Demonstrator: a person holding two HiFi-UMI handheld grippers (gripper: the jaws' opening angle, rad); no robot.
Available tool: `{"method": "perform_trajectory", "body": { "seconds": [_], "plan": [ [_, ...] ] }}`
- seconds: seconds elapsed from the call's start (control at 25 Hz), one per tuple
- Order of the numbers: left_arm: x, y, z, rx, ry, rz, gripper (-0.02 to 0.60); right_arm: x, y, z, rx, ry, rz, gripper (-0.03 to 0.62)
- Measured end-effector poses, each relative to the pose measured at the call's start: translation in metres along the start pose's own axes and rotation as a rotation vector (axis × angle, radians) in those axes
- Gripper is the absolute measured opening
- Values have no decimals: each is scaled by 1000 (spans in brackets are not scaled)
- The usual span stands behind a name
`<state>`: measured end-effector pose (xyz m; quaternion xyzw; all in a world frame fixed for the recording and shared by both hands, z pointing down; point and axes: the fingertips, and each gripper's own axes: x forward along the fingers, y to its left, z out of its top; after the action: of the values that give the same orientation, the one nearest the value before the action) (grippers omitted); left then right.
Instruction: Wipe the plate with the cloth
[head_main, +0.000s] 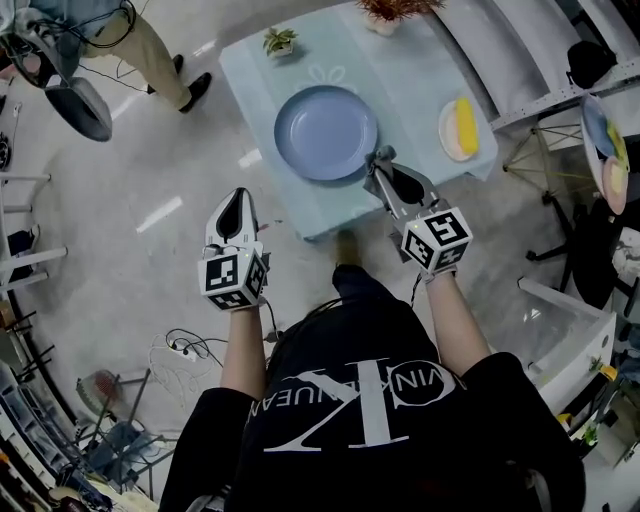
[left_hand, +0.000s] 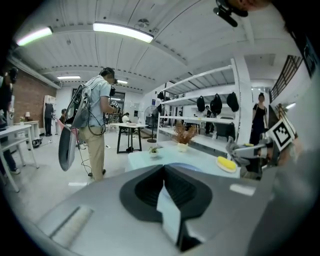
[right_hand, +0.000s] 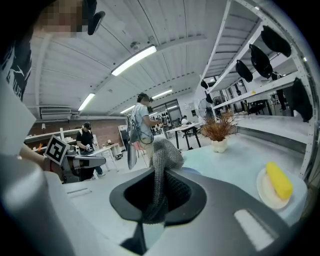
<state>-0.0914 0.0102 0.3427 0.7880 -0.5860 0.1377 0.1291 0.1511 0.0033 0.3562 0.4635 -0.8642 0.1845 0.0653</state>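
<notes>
Head view: your pale blue worktop (head_main: 410, 80) carries the plate (head_main: 326, 132). Your right gripper (head_main: 383, 160) is at its 4 o'clock rim, and your left gripper (head_main: 237, 198) hangs over the glossy floor (head_main: 130, 250).

Left gripper view: fingers pressed together and empty, with white shelving (left_hand: 197, 119) at 2 o'clock.

Right gripper view: fingers pinch the grey cloth (right_hand: 162, 155) beneath a ceiling strip light (right_hand: 132, 61).

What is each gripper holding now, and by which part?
The right gripper pinches the grey cloth along a bunched strip, one end poking past the jaws. The left gripper holds nothing.
</notes>
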Motion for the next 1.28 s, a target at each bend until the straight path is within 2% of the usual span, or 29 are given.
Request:
{"method": "perform_trajectory", "body": {
  "seconds": [0.4, 0.6, 0.72, 0.84, 1.0, 1.16, 1.28],
  "plan": [
    [47, -5, -8, -1, 59, 26, 0, 43, -33, -6, -13, 66, 62, 37],
    [63, -13, -33, 34, 138, 5, 0, 60, -38, -21, 5, 100, 71, 37],
    [73, -5, -57, 1, 200, 27, 0, 70, -40, -30, 8, 114, 65, 38],
    [85, -1, -78, -46, 256, -1, 0, 80, -42, -38, 7, 129, 46, 38],
    [108, 0, -98, -58, 321, -60, 0, 97, -43, -46, 10, 156, 28, 38],
    [135, 4, -116, -64, 398, -75, 0, 115, -41, -60, -19, 222, 17, 38],
    [156, 8, -118, -58, 422, -99, 0, 135, -42, -71, -30, 280, 11, 38]
  ]
}}
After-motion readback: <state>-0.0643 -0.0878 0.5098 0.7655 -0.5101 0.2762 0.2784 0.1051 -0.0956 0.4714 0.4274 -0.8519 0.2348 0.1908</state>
